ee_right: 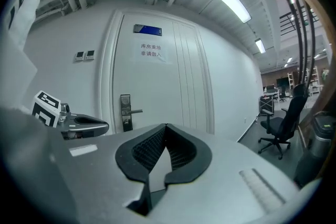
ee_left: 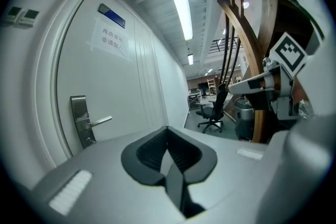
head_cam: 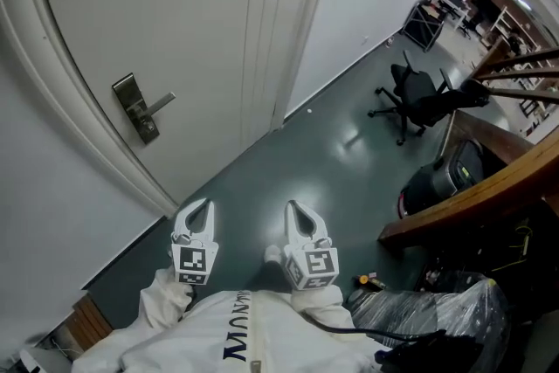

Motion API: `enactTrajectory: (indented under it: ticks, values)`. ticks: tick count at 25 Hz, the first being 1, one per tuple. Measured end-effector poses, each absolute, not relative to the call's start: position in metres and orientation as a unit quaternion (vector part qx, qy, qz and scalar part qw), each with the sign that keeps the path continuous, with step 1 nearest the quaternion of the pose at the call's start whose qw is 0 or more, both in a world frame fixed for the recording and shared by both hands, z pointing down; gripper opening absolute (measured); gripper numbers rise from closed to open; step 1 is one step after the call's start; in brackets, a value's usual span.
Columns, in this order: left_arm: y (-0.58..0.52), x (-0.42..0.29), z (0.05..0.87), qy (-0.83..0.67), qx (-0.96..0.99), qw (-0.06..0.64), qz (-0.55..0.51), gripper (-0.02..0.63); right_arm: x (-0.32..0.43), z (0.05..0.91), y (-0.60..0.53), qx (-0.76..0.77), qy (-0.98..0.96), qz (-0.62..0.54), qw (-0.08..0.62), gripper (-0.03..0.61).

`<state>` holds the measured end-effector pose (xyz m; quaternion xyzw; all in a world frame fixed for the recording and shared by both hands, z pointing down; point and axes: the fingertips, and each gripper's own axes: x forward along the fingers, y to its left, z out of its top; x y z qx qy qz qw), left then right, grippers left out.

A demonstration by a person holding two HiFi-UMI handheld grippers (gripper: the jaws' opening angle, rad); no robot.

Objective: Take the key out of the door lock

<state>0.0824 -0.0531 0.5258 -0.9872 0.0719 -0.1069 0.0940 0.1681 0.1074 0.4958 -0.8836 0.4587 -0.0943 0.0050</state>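
Well short of the door (head_cam: pixel 175 31), above the dark floor (head_cam: pixel 332 144), I hold the left gripper (head_cam: pixel 205 205) and right gripper (head_cam: pixel 292 207) side by side, each with fingers pressed together on nothing, facing the lock plate (head_cam: pixel 138 107) near the door's left edge (its key is too small to make out)

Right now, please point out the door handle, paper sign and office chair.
door handle (head_cam: pixel 162 103), head view, on the lever.
paper sign (ee_right: pixel 152 52), right gripper view, middle of the sheet.
office chair (head_cam: pixel 417 88), head view, on the seat.

Dark green floor (head_cam: pixel 323 162); office chair (head_cam: pixel 415 92) on it
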Motion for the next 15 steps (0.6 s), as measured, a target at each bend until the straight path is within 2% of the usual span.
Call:
enactTrajectory:
  ticks: [15]
  values:
    - [-0.085,0.19,0.513,0.162,-0.974,0.105,-0.122,0.0,0.301,0.495,0.054,-0.831,0.547,-0.099,-0.001,0.0]
